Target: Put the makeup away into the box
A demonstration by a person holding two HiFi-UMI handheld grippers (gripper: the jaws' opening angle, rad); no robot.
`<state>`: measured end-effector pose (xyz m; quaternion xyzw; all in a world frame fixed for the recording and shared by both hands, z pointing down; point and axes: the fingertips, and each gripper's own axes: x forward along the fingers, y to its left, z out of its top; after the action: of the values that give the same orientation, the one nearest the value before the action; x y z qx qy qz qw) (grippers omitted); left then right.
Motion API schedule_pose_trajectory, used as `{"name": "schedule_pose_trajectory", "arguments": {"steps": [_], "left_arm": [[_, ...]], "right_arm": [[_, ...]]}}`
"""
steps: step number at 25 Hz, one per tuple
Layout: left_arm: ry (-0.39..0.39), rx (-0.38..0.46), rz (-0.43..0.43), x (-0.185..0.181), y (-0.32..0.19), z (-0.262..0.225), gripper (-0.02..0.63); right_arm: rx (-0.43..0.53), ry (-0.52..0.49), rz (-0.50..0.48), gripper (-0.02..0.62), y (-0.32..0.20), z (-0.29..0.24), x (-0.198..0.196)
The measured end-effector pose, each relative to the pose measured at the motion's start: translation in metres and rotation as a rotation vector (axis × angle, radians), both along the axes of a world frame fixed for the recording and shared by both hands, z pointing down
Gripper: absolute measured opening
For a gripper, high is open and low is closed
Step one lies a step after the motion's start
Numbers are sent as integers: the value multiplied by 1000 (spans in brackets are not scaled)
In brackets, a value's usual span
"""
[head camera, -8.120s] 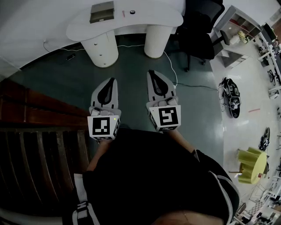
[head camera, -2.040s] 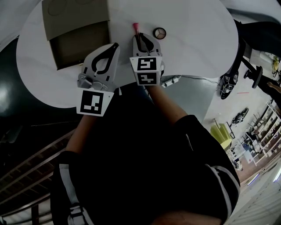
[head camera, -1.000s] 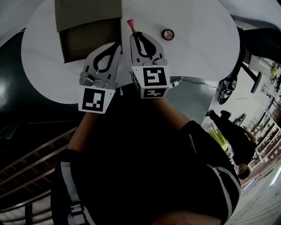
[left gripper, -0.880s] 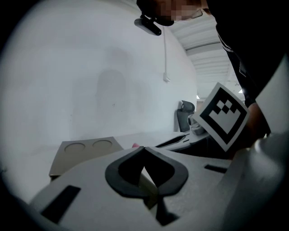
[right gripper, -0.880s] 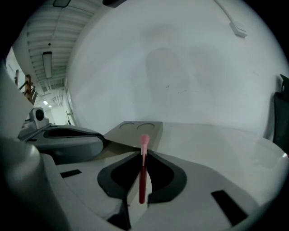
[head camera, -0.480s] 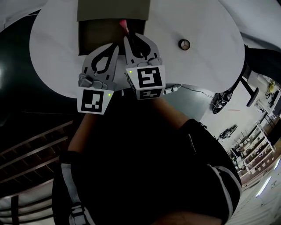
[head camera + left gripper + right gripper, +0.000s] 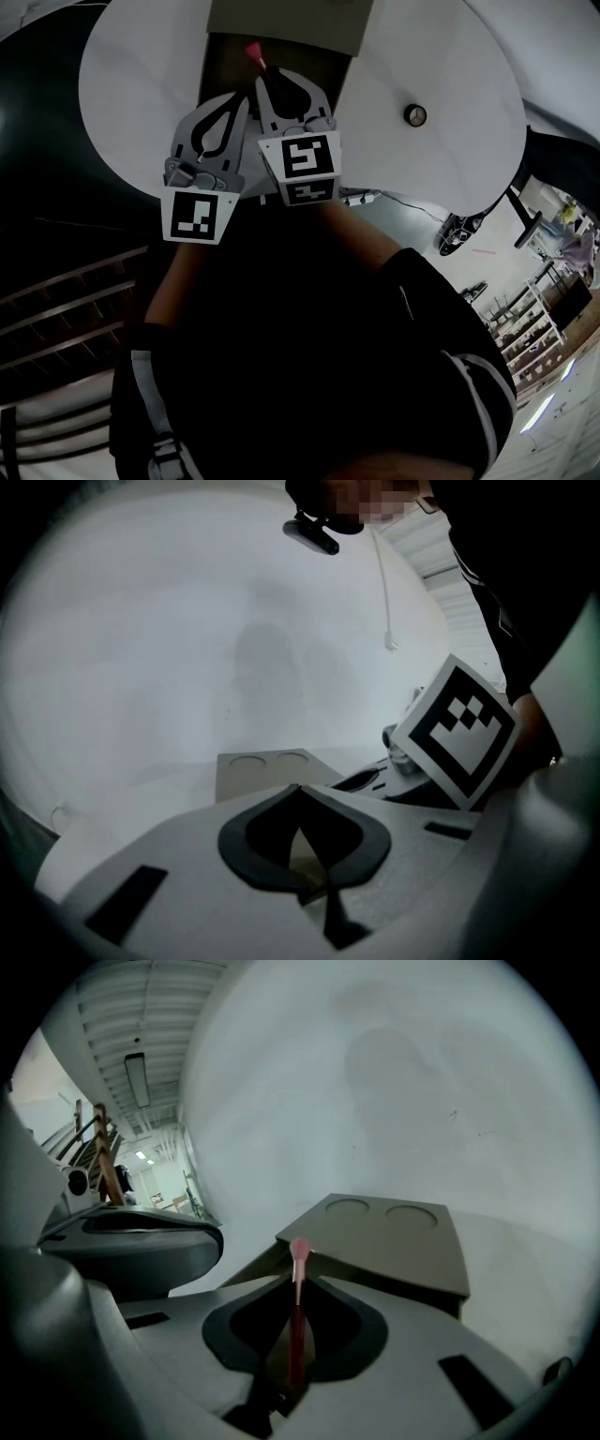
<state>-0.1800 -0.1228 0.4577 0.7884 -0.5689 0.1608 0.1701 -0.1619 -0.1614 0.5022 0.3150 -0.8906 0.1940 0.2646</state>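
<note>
A tan box (image 7: 221, 62) stands open at the far side of the round white table (image 7: 131, 84), its lid (image 7: 300, 21) with two round recesses folded back. My right gripper (image 7: 265, 79) is shut on a thin makeup brush (image 7: 255, 56) whose pink tip hangs over the box's open compartment. In the right gripper view the brush (image 7: 297, 1309) sticks out past the shut jaws (image 7: 298, 1281) toward the box (image 7: 394, 1239). My left gripper (image 7: 243, 97) is close beside it on the left, shut and empty (image 7: 298, 787), near the box's front edge (image 7: 267, 769).
A small round compact (image 7: 415, 114) lies on the table to the right of the box. A cable (image 7: 367, 197) hangs off the table's near edge. Dark floor and wooden slats (image 7: 66, 319) lie to the left, and a wheeled base (image 7: 459, 232) stands at the right.
Both grippers have moved forward and left across the table to the box. The brush tip, earlier over bare table beside the box, now hangs over the open compartment. The compact is left behind at the right.
</note>
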Motion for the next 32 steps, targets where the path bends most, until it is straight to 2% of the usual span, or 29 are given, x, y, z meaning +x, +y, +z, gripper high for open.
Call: {"name": "schedule_pose_trajectory", "arguments": {"steps": [8,12,15,18,24,26,30,32], "left_arm": [[7,0,-27,-27,9,7,6],[12,0,-26,-24,9,7,6],[15,1,-27,-27,11,6,6],[16,11,-25,-24,12,4,6],[12,55,-23,-21,9,-21,6],[9,67,-24,-17,14,-32,6],[-9,134,-16,-9,9,-54,6],[-20,172,-10,-6,6,-67,6]], "right_arm": [[-70,64,-33,65,13,26,-25],[-91,92,-37,67,14,31,-23],[-109,87,-38,134,17,31,-27],[-97,78,-34,142,19,25,-24],[-7,36,-12,143,17,-14,-16],[34,20,1,125,20,-33,-8],[194,13,21,81,11,-79,11],[249,-21,49,71,9,-103,21]]}}
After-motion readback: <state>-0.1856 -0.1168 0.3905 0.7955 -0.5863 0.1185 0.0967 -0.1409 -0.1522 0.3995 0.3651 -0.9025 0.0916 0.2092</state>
